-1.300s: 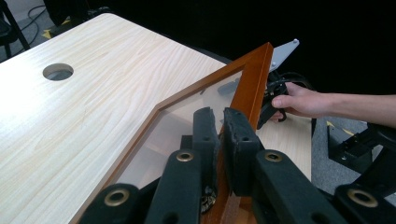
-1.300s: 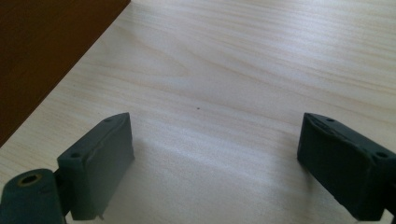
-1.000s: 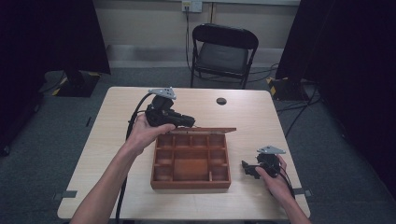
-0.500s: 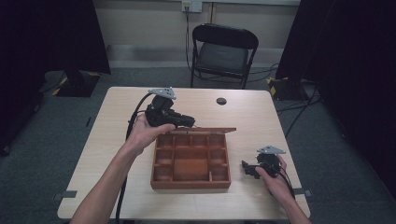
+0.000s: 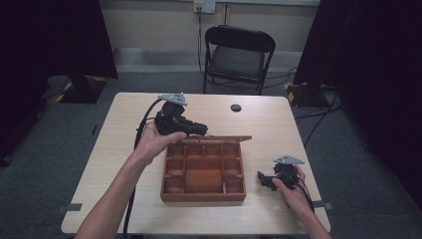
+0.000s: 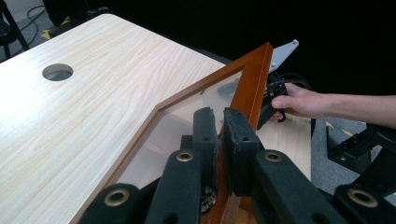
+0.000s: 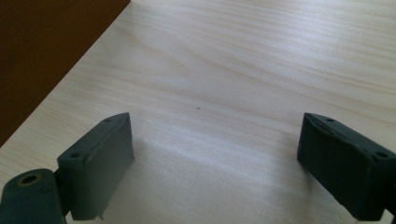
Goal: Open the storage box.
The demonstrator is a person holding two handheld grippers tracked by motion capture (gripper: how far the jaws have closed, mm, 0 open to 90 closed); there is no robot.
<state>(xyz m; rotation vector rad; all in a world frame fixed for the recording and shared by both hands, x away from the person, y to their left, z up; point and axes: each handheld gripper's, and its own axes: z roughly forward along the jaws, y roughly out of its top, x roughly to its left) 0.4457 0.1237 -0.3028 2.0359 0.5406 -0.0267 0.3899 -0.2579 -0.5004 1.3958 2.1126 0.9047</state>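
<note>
One brown wooden box with small compartments (image 5: pixel 203 172) sits in the middle of the pale wooden table (image 5: pixel 124 164). It has one big compartment in the middle and a ring of small ones around it. How many small ones there are is hard to tell exactly.

The box has one lid, a brown wooden frame with a clear pane (image 6: pixel 187 112). The lid stands up on edge along the far side of the box. Its long side runs left to right across the table, from the high view.

There are two black hand-held grippers. The left gripper (image 6: pixel 219 133) is closed tight on the frame of the lid, with one pad on each side of the wood. The hand holding it (image 5: pixel 154 142) is at the far left corner of the box.

The right gripper (image 7: pixel 212 154) has its jaws wide apart with nothing between them. It rests low over the table just to the right of the box, not touching it.

There is one round dark hole (image 5: pixel 236 107) in the table, well behind the box. One black folding chair (image 5: pixel 238 57) stands past the table.
</note>
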